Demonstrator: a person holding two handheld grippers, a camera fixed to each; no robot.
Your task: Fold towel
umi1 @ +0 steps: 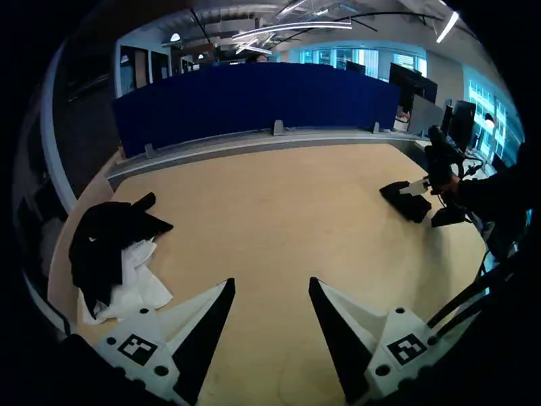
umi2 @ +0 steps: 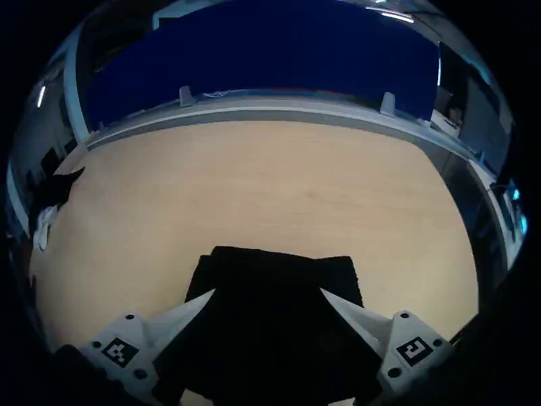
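- Far left in the left gripper view, a crumpled black cloth (umi1: 108, 237) is lying on the wooden table (umi1: 284, 203), near its left edge.
- A white cloth (umi1: 138, 281) is sticking out from under it, on the near side, touching it.
- Bottom centre, the left gripper (umi1: 270, 287) is hovering over bare table with its tongs spread wide and gripping nothing.
- Behind, a blue divider (umi1: 257, 95) is running along the table's far edge.
- Right of the divider, dark monitors (umi1: 412, 81) are standing at the back.
- Right side, the folded black towel (umi1: 404, 199) is lying flat on the table, well apart from the cloth pile.
- The right gripper (umi1: 420, 189) is sitting at the towel's right end, with a dark sleeve (umi1: 490, 193) behind it; contact is too small to tell here.
- In the right gripper view, the cloth pile is showing at the far left edge, tiny.
- Centre bottom, the same towel (umi2: 277, 271) is lying square on the wood, its far edge straight and its near part running under the camera.
- The right gripper's tongs are standing wide, one white finger (umi2: 182, 314) over the towel's left side and the other over its right side.
- The towel is sitting between and beneath them, not pinched; whether the tips are touching the fabric I cannot tell.
- The table beyond the towel is running to the grey rail at the divider's foot.
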